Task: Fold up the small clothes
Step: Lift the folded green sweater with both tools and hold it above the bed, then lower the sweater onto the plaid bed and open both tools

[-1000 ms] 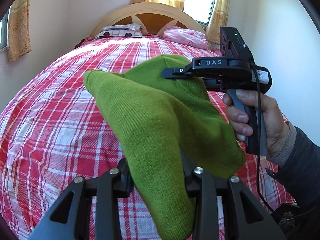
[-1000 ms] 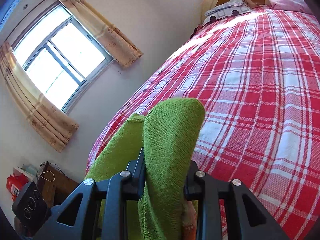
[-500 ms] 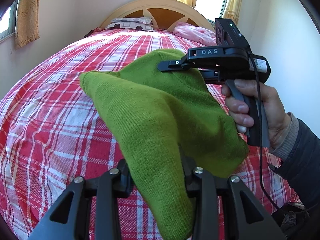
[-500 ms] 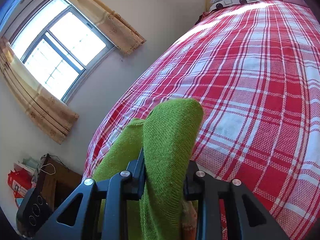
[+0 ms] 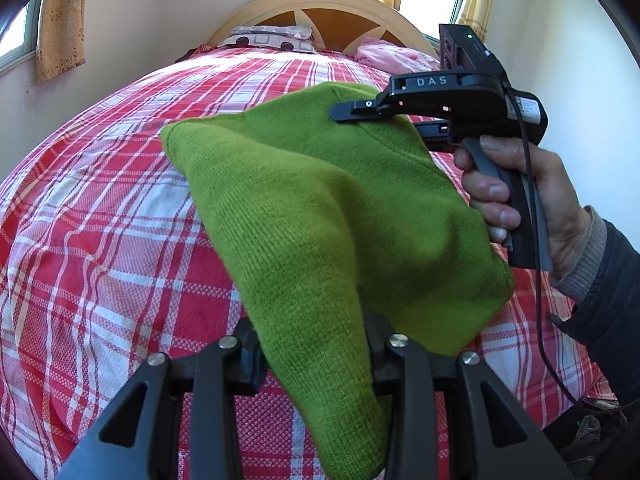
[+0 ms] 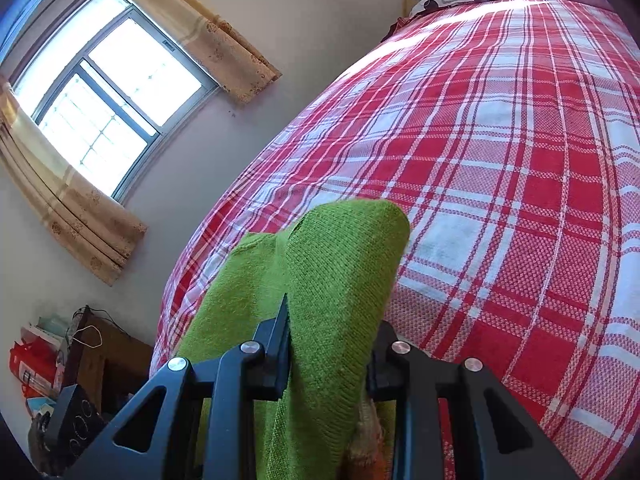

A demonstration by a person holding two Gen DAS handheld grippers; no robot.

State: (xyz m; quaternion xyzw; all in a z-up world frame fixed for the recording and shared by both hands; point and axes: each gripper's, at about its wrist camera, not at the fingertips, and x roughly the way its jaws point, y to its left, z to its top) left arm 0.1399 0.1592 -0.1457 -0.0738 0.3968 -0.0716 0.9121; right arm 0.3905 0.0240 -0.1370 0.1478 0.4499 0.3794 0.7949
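Note:
A green knitted garment (image 5: pixel 320 216) hangs in the air above the red and white plaid bed (image 5: pixel 104 216), stretched between both grippers. My left gripper (image 5: pixel 316 356) is shut on its near edge, the cloth bunched between the two fingers. In the left wrist view my right gripper (image 5: pixel 352 114) clamps the far top edge, held by a person's hand (image 5: pixel 520 196). In the right wrist view the right gripper (image 6: pixel 328 344) is shut on a thick fold of the same green garment (image 6: pixel 336 264), which bulges up above the fingers.
Pillows (image 5: pixel 272 36) and pink bedding (image 5: pixel 396 56) lie at the wooden headboard (image 5: pixel 332 12). Curtained windows (image 6: pixel 108 80) line the walls. A dark cabinet (image 6: pixel 104 356) with a red bag (image 6: pixel 32 364) stands beside the bed. The plaid bedspread (image 6: pixel 520 184) lies flat.
Both grippers have sunk a little toward the bed with the green garment still stretched between them. Both grips are unchanged.

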